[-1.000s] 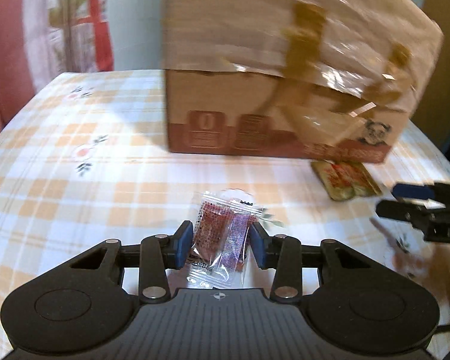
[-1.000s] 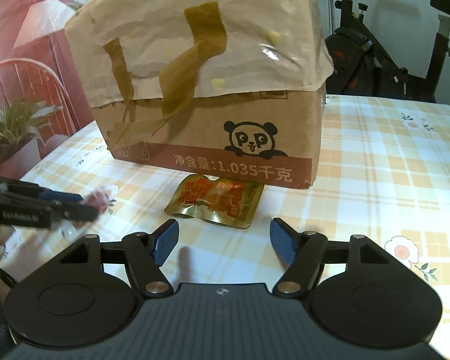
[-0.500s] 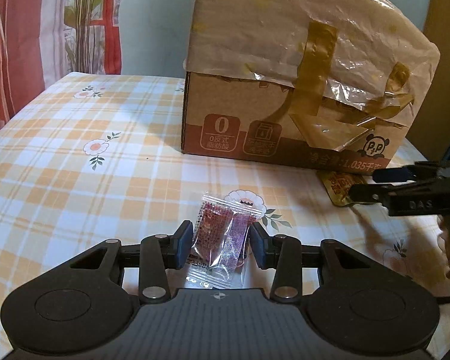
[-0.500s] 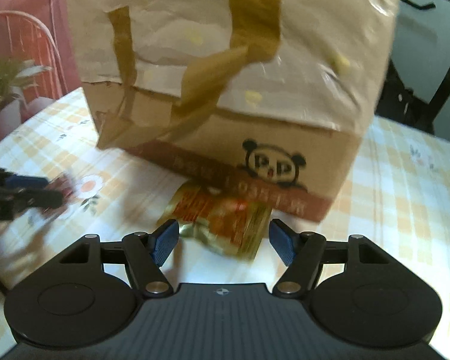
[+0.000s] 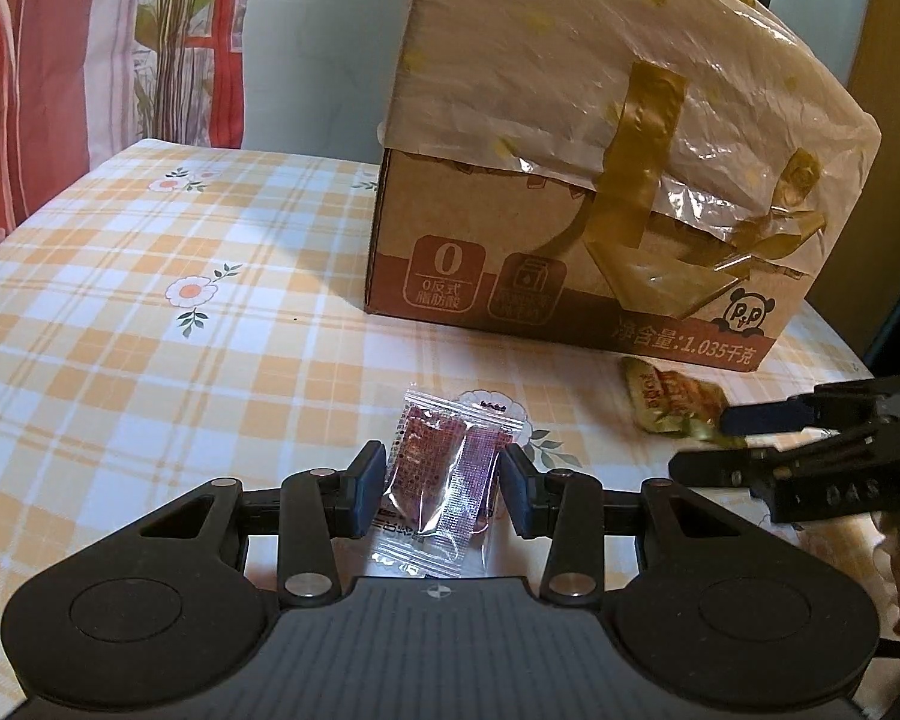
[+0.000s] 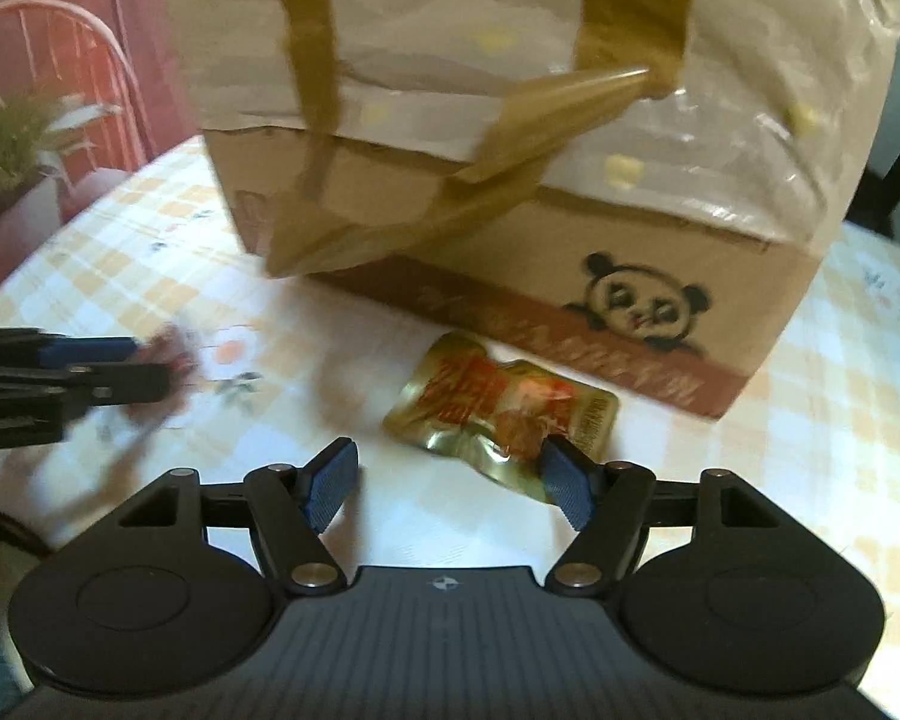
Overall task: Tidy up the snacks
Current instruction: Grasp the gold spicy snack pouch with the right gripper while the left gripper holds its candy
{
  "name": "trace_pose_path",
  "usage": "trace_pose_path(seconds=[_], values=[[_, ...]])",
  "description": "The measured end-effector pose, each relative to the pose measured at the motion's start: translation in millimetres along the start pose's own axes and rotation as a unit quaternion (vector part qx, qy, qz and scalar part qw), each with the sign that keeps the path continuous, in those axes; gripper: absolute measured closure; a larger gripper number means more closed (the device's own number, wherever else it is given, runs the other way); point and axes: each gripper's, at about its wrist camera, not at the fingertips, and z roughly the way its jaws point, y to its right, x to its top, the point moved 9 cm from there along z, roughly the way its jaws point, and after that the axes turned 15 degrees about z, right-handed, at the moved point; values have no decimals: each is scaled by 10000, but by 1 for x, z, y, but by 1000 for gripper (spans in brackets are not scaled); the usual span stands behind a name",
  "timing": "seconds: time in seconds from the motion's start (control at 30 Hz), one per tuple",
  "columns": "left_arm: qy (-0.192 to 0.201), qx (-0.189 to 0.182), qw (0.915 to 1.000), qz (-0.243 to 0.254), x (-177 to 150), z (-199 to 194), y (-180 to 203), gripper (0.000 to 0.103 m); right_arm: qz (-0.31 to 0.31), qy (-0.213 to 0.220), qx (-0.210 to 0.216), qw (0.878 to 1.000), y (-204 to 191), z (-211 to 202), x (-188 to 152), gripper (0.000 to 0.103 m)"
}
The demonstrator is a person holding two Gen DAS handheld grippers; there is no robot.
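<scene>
The left gripper [image 5: 444, 480] pinches a red packet [image 5: 444, 468]. The right gripper [image 6: 447, 483] is spread wide, and its far pad (at 3 o'clock) may shove the gold pouch [image 6: 498, 408] away.

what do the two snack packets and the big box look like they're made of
Red snack packet: clear glossy plastic film, contents showing through.
Gold snack packet: shiny, crinkled, likely metallised foil.
Box: matte brown cardboard, partly wrapped in taped, glossy wrinkled plastic.
</scene>
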Motion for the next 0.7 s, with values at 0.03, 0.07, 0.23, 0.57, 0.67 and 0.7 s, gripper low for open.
trace_pose_path(seconds=[0.03,0.07,0.23,0.57,0.67,0.7], values=[[1,1,10000,0,0,0,0,59,17,-46,78,10000,-4,-1,-2,32],[0,-1,10000,-4,0,0,0,59,-7,-103,160,9998,-9,-2,-4,32],[22,-21,10000,-26,0,0,0,59,-298,26,249,9992,-20,-2,7,34],[40,-13,10000,12,0,0,0,59,-1735,99,103,9847,-21,26,21,26],[39,-22,10000,-15,0,0,-1,59,-1255,-75,363,9914,-13,32,23,25],[41,-21,10000,-18,0,0,-1,59,-1018,-77,451,9937,-8,31,23,25]])
